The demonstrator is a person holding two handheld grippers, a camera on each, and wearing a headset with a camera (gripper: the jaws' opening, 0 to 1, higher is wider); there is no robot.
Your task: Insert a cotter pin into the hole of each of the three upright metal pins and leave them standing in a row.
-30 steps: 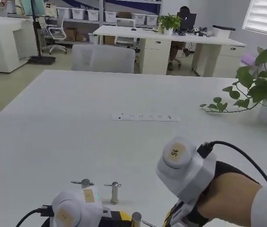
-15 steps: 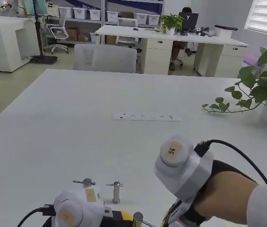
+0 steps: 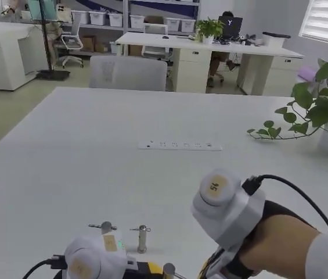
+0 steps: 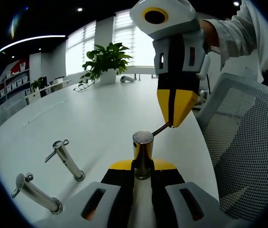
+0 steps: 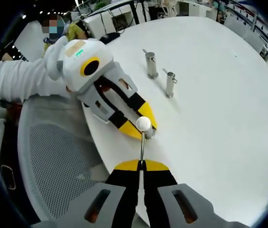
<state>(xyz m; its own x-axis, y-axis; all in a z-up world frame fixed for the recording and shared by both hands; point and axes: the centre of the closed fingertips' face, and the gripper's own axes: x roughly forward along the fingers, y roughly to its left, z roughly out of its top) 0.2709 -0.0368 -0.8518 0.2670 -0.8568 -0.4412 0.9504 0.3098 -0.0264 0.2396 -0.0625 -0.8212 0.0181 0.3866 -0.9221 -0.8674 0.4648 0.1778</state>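
The first pin (image 4: 36, 192) and second pin (image 4: 68, 160) are standing near each other on the white bench (image 4: 100, 109), each already carrying a cotter (image 4: 62, 142) through its head. Just right of them, the left tongs (image 4: 143, 167) are pinching the third pin (image 4: 143, 142) low on its shank, jaws narrowed onto it, holding it upright at the bench's edge. From the right, the right tongs (image 5: 142, 167) are nipping the third cotter (image 5: 142, 147) by one end, jaws all but shut. Its free end is reaching the pin just under the cap, and I can't tell whether it is entering the hole.

The pin is looking like polished steel: stiff, dense and slick, so a low, square grip on the shank seems right. The cotter is looking like thin, light wire, likely springy and apt to swivel or bend if pushed off-line. It is probably best gripped well back from its free end and fed in straight.
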